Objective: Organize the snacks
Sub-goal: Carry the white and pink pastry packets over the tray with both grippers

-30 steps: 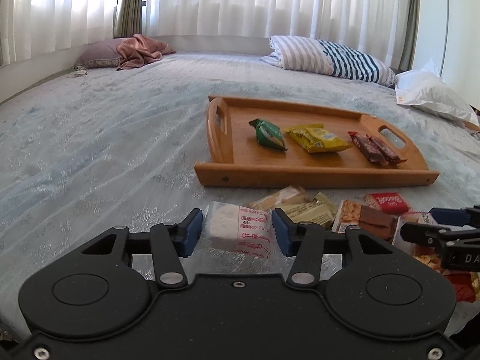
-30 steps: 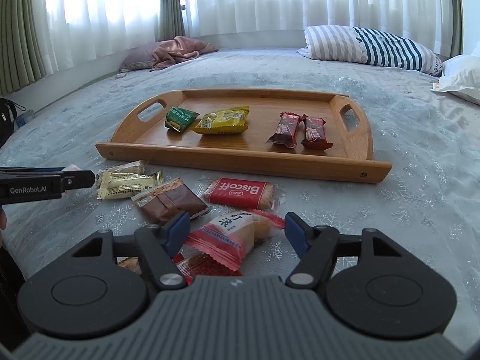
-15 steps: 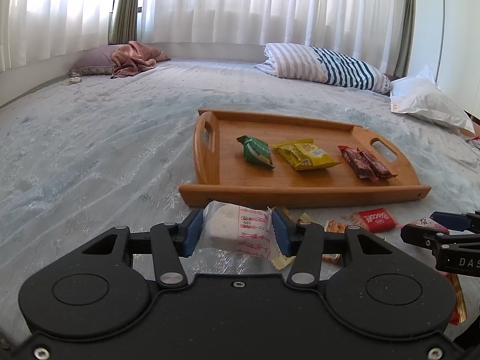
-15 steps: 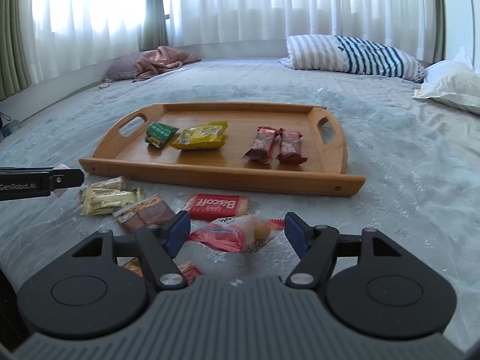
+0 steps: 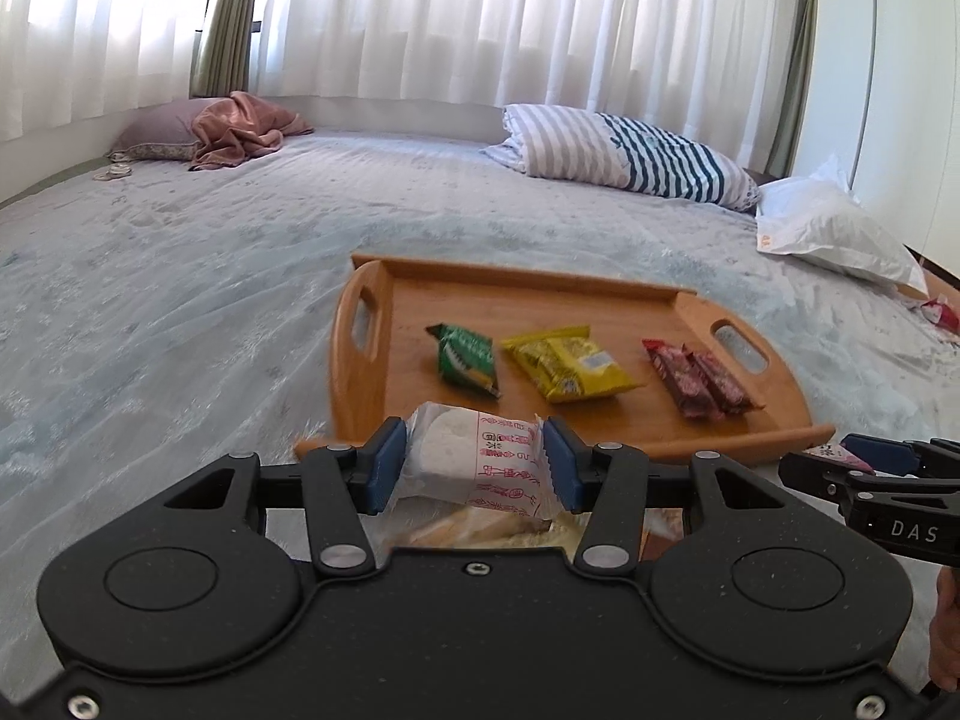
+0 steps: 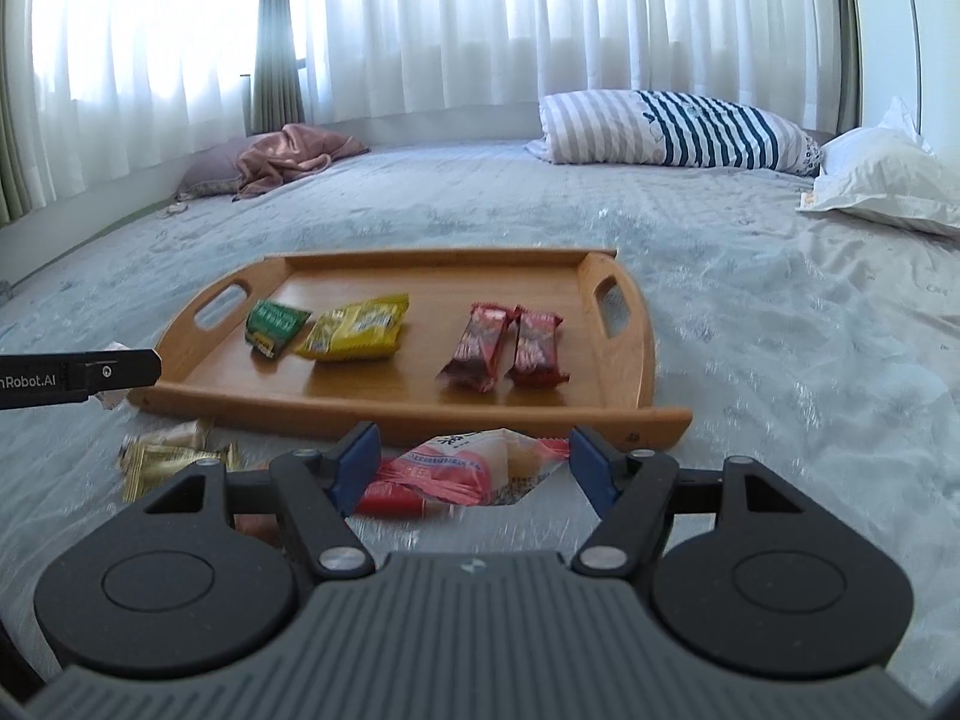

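Both packets now lifted off the bed: left hand-held gripper (image 5: 474, 468) grasps white packet (image 5: 474, 462), right hand-held gripper (image 6: 474, 468) pink packet (image 6: 480, 465); tray (image 6: 372, 408) nearer, placement imminent

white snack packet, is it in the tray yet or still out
Out. The white snack packet is clamped in the left tool, short of the wooden tray, whose near rim shows behind it.

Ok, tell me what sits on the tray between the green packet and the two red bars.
One yellow packet lies between the green packet and the red bars on the tray; both wrist views show it.
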`<state>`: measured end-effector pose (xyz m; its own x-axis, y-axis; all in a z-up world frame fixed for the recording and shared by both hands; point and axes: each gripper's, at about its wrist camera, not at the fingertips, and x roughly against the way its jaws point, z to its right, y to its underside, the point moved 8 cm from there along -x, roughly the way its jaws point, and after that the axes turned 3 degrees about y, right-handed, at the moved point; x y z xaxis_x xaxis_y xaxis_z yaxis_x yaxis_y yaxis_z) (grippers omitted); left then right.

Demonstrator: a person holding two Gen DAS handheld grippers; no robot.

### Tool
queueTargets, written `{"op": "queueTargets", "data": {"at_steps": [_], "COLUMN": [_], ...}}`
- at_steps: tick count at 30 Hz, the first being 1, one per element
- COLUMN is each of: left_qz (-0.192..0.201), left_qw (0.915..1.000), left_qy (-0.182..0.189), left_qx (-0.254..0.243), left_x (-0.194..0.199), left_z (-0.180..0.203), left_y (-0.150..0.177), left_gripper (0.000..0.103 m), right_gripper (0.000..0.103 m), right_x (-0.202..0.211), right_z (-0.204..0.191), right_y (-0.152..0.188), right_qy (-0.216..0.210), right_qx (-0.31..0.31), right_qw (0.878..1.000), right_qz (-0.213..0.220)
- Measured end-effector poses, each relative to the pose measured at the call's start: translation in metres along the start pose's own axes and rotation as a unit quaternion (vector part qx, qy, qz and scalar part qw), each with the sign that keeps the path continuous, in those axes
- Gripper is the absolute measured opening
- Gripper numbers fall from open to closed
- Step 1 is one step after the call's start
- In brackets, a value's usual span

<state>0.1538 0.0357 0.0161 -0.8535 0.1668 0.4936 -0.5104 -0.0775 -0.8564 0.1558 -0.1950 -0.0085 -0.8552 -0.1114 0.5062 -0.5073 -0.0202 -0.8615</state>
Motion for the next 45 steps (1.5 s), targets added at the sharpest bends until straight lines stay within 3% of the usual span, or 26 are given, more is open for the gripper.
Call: {"op": "queueTargets", "data": {"at_steps": [16, 21, 45], "left_qz": [-0.014, -0.026, -0.059], "left_qw": [0.9995, 0.9992, 0.9975], "left_qy": [0.004, -0.004, -0.004], "left_qx": [0.029, 0.032, 0.039], "left_x": [-0.054, -0.074, -0.119], "left_z": [-0.015, -0.021, -0.013], "left_y": [-0.032, -0.029, -0.014], "left_gripper": [0.048, 0.048, 0.048], "right_gripper": [0.071, 0.071, 0.072], "right_x": [-0.044, -0.063, -0.095], "right_z": [0.037, 0.046, 0.039], "right_y": [-0.042, -0.041, -0.029], "right_qy": [0.034, 0.054, 0.049], "right_qx": [-0.030, -0.016, -0.018], "right_qw": [0.999, 0.998, 0.998], "right_qz": [0.007, 0.001, -0.020]}}
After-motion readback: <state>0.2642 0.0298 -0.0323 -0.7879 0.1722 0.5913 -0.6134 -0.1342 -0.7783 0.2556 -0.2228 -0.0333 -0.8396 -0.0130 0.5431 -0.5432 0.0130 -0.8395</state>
